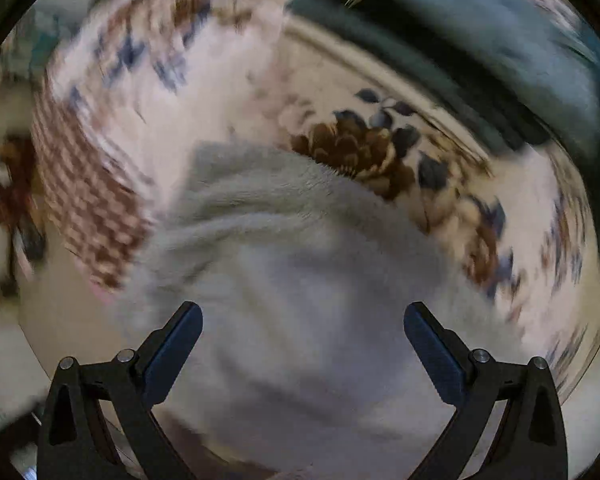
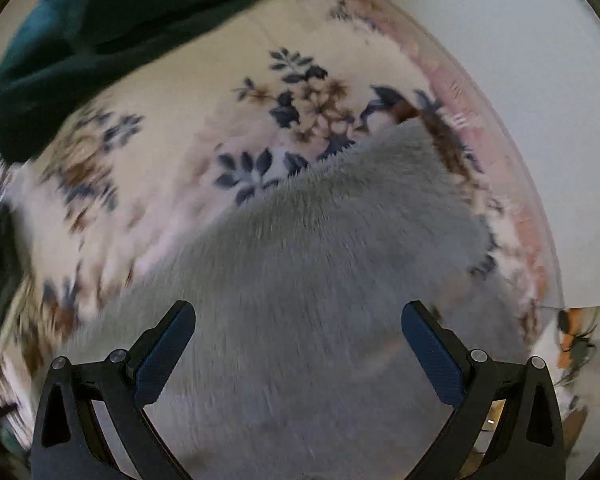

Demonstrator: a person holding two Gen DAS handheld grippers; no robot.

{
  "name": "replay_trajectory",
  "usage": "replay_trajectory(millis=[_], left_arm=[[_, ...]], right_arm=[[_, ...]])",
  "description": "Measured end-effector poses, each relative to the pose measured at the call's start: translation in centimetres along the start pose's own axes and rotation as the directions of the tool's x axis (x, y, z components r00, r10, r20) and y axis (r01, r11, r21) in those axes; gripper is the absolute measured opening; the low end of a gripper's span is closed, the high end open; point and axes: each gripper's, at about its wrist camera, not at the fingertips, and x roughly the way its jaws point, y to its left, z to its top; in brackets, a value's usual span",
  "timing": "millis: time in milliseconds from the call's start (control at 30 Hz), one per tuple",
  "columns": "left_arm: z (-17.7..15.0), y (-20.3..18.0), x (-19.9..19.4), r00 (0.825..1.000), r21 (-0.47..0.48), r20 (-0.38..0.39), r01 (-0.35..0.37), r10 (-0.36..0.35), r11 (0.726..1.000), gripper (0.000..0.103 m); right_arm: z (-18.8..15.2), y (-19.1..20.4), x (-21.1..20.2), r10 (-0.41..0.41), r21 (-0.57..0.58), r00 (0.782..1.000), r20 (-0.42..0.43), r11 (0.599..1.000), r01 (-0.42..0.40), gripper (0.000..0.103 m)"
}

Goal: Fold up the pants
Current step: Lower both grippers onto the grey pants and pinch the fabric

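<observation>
Fuzzy grey pants (image 1: 300, 264) lie on a cream floral bedspread (image 1: 364, 144) and fill the lower middle of the left wrist view, with soft folds along their upper left edge. My left gripper (image 1: 303, 314) hovers just above them, open, nothing between its fingers. In the right wrist view the same grey pants (image 2: 320, 272) spread from the bottom up to a corner at the right. My right gripper (image 2: 299, 314) is also open over the fabric, holding nothing. Both views are blurred by motion.
A dark teal blanket (image 2: 92, 36) lies bunched along the far side of the floral bedspread (image 2: 172, 128). A red-and-white checked cloth (image 1: 88, 200) sits at the left. The bed's pink edge (image 2: 500, 160) borders a pale floor (image 2: 540, 80).
</observation>
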Motion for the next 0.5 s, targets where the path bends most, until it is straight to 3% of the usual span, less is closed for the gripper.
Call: replay_trajectory(millis=[167,233,267,333,367,433,467,500], left_arm=[[5.4,-2.2,7.7,0.993,-0.179,-0.106,0.031,-0.05,0.983,0.102],[6.5,-2.7,9.3,0.992,-0.202,-0.116,0.022,-0.046,0.979,0.095],[6.7,-2.9,9.9,0.992,-0.206,-0.121,0.021,-0.047,0.978,0.089],[6.8,-3.2,10.6,0.993,-0.193,-0.115,0.019,-0.042,0.981,0.049],[6.7,-3.4,10.5,0.994,-0.183,-0.106,0.019,-0.039,0.983,0.04],[6.0,-3.3,9.6,0.996,-0.169,-0.048,0.062,-0.071,0.984,0.011],[5.6,-3.0,9.0,0.996,-0.172,-0.023,0.081,-0.086,0.982,0.008],[5.2,-2.6,8.3,0.993,-0.18,-0.001,0.117,-0.119,0.977,0.007]], right_arm=[[4.1,-0.7,7.4,0.031,0.123,0.994,-0.102,0.992,-0.018,0.103],[5.1,-0.7,10.4,0.048,0.172,0.987,-0.152,0.985,-0.021,0.103],[5.5,-0.6,12.1,0.062,0.201,0.981,-0.185,0.979,-0.024,0.103],[5.9,-0.4,14.5,0.098,0.25,0.968,-0.231,0.967,-0.039,0.099],[6.0,-0.3,15.7,0.113,0.271,0.96,-0.255,0.962,-0.041,0.095],[6.1,-0.3,16.7,0.093,0.271,0.964,-0.25,0.962,-0.023,0.064],[6.2,-0.2,16.8,0.078,0.262,0.968,-0.239,0.965,-0.013,0.053],[6.1,-0.3,16.6,0.055,0.246,0.975,-0.214,0.969,0.0,0.025]])
